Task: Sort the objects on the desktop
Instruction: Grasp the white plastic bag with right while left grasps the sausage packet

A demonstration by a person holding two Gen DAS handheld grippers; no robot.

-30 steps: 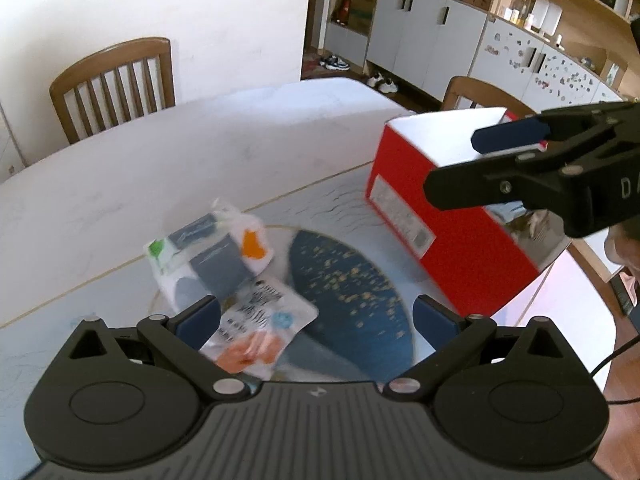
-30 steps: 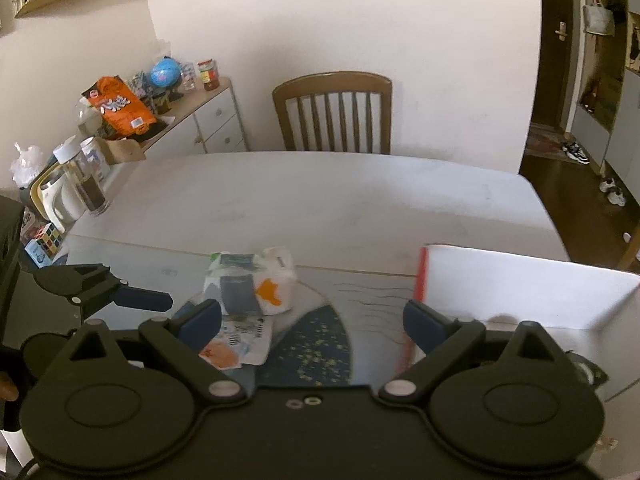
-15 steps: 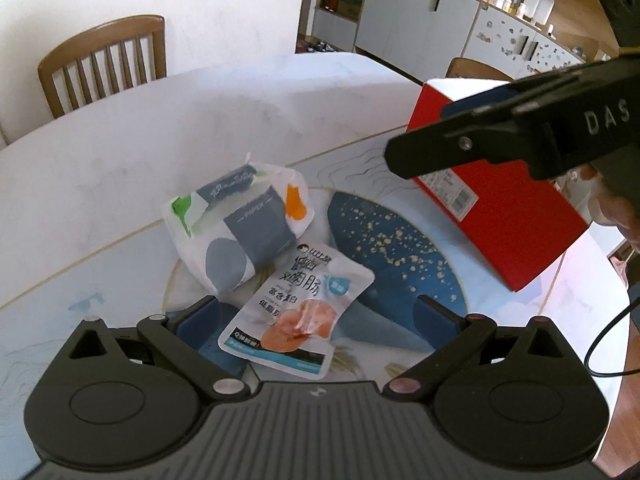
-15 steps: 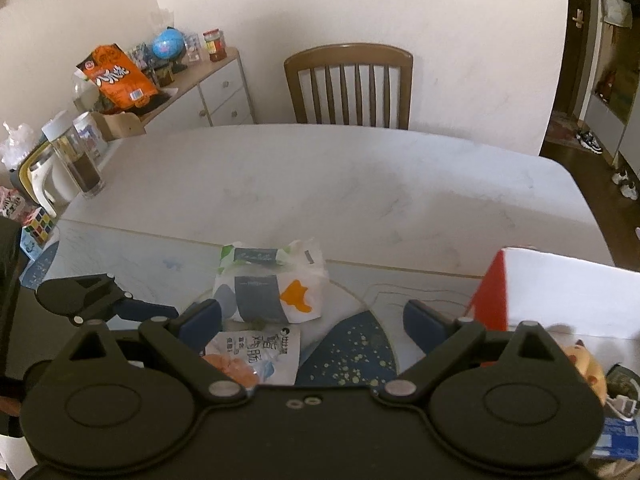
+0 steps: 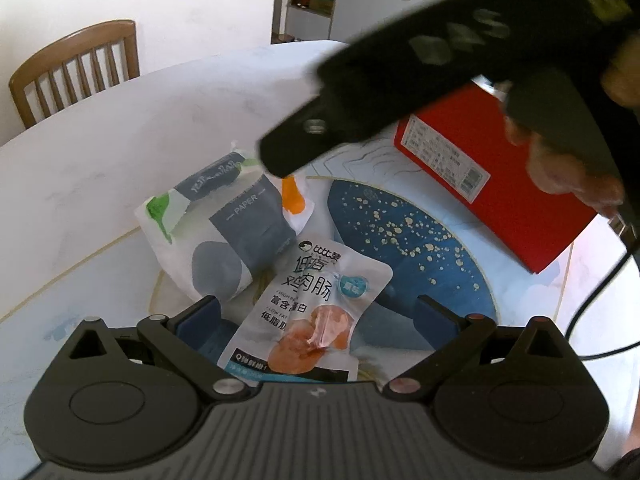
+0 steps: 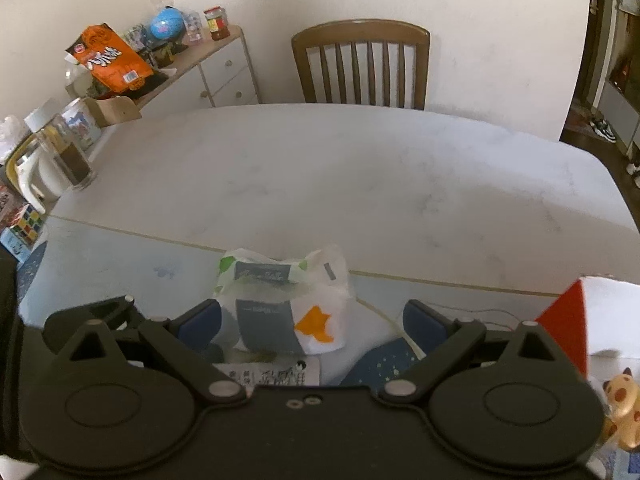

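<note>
— Two grippers listed. State of each?
— Left gripper (image 5: 318, 316): fingers spread apart, clamped on nothing; the silver-white foil snack pouch with an orange sausage picture (image 5: 310, 312) lies flat between them. Right gripper (image 6: 312, 322): fingers likewise wide apart, clamped on nothing; the soft white tissue pack with grey, green and orange print (image 6: 286, 304) sits between them, farther out.
— Position of the two packets?
— Both on the pale placemat with a dark blue gold-speckled oval (image 5: 404, 248), itself on the white marble-look table (image 6: 340, 176). Pouch just beside the tissue pack; its upper corner meets the pack's edge.
— Container?
— One red cardboard box with a white label (image 5: 492, 184), at the mat's right side, apart from the packets. One spotted cat figurine (image 6: 620, 404) shows beside it; whether it sits inside the box, cannot tell.
— Surroundings?
— One brown slatted wooden chair (image 6: 360, 66) behind the table.
</note>
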